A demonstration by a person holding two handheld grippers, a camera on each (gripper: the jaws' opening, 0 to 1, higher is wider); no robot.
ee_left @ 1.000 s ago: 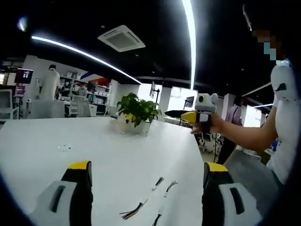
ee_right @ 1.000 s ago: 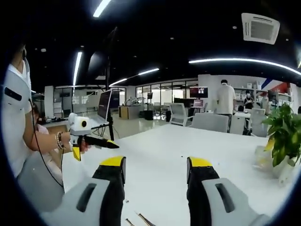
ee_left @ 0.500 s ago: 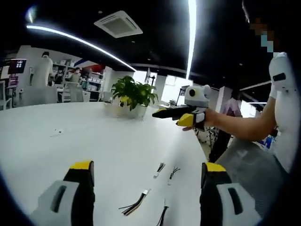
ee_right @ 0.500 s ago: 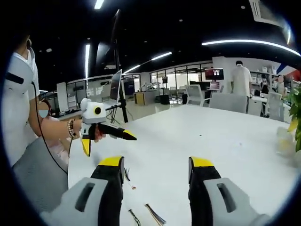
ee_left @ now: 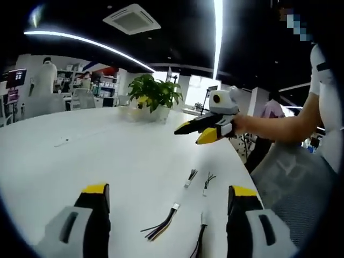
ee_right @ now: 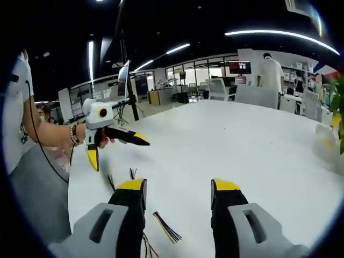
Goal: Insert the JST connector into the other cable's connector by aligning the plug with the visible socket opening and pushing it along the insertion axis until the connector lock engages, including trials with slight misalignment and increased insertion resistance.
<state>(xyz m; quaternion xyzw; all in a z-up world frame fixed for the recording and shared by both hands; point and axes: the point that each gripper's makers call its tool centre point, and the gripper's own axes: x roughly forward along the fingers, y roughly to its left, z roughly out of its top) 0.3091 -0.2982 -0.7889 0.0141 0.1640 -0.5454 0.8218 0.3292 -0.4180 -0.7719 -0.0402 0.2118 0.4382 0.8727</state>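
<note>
Tongs of both hands held above a white bench (ee_left: 80, 161), each pair parted wide with nothing between the jaws. Left gripper (ee_left: 167, 196), seen in the left gripper view, rises from the bottom with yellow-tipped black jaws; the same tool appears in the right gripper view (ee_right: 119, 148), held out by a hand (ee_right: 91, 141) over the bench edge nearest the person, its jaws likewise apart. Right gripper (ee_right: 176, 188) stands open in its own view and appears in the left gripper view (ee_left: 192, 131) above the bench's near edge. Four short cables lie on the bench close to that edge: one with a white plug and coloured wires (ee_left: 161, 224), a dark one (ee_left: 199, 239) beside it, and two small ones (ee_left: 191, 177) (ee_left: 208, 181) farther along. Right gripper view shows the coloured wires (ee_right: 167, 228) between its jaws. Potted plant (ee_left: 153, 99) stands near the far edge.
</note>
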